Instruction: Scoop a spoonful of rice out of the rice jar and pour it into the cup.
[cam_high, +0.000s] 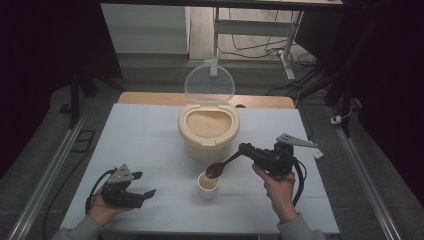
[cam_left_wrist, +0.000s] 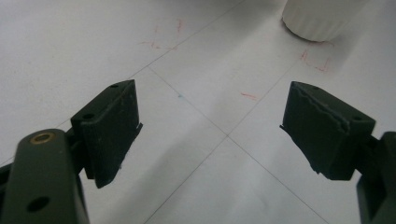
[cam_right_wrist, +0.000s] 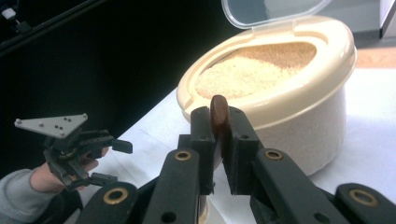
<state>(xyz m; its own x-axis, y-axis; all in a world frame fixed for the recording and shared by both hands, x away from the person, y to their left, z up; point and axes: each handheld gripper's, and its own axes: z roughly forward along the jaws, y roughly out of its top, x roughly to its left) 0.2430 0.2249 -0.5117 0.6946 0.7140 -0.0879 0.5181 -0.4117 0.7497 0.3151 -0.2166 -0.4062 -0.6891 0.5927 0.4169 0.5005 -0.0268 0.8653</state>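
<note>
With my right claw (cam_high: 246, 149) clamped on the spoon (cam_high: 221, 165), I hover over the cup (cam_high: 207, 185); my left claw (cam_high: 145, 185) rests wide open, empty.

I'm looking at a lab recording bay: dark curtains (cam_high: 45, 55), floor cables (cam_high: 250, 47), gridded white surface (cam_high: 145, 135) with red marks (cam_left_wrist: 161, 35).

cup (cam_high: 208, 185) in front of rice container (cam_high: 208, 132), spoon (cam_high: 220, 167) above cup
</note>
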